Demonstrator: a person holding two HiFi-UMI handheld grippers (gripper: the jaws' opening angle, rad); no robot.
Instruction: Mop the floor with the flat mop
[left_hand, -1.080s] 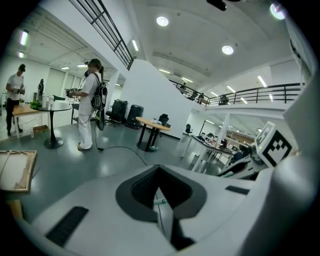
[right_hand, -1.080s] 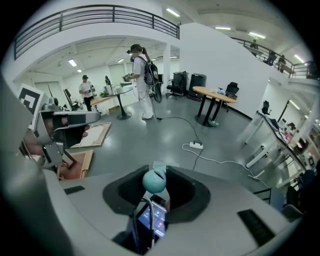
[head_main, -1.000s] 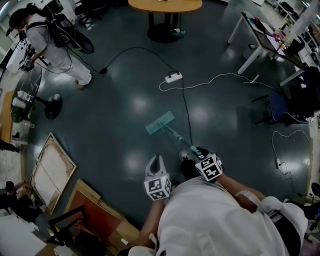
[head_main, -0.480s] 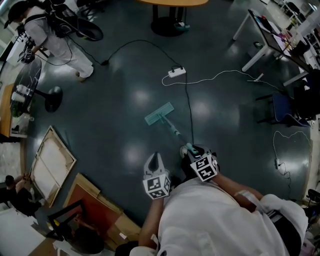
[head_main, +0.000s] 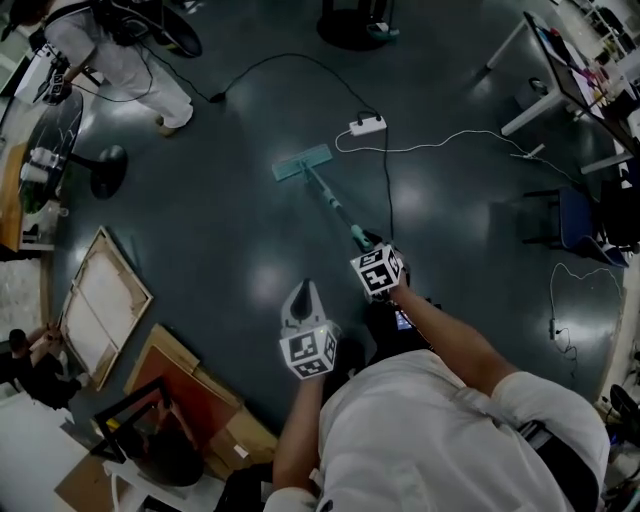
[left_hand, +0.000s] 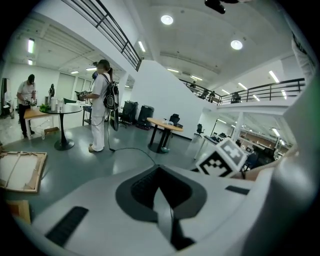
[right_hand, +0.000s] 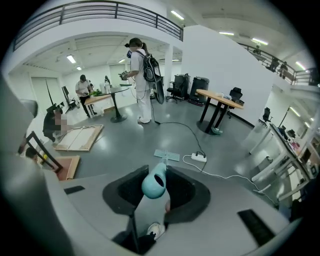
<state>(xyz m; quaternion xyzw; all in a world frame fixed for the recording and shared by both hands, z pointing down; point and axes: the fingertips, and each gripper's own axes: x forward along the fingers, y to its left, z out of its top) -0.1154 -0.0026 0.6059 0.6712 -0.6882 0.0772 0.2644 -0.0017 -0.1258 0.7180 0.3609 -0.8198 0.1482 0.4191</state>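
A teal flat mop lies with its head (head_main: 302, 162) flat on the dark grey floor, and its handle (head_main: 333, 205) slants back toward me. My right gripper (head_main: 366, 245) is shut on the upper end of that handle, arm stretched forward. In the right gripper view the handle's teal end cap (right_hand: 154, 184) sits between the jaws and the mop head (right_hand: 166, 155) shows beyond. My left gripper (head_main: 304, 292) hangs shut and empty, to the left of the right one and nearer to me, apart from the mop. In the left gripper view the left gripper (left_hand: 161, 195) holds nothing.
A white power strip (head_main: 367, 126) with a black cable (head_main: 386, 185) and a white cable (head_main: 450, 135) lies just right of the mop head. A person (head_main: 130, 50) stands far left. A canvas frame (head_main: 100, 305) and cardboard boxes (head_main: 190, 400) lie left; desk legs (head_main: 540, 110) stand right.
The mop head has slid forward and to the left across the floor, toward the power strip. My right gripper moved forward with the handle as the arm stretched out. The left gripper stayed shut and empty.
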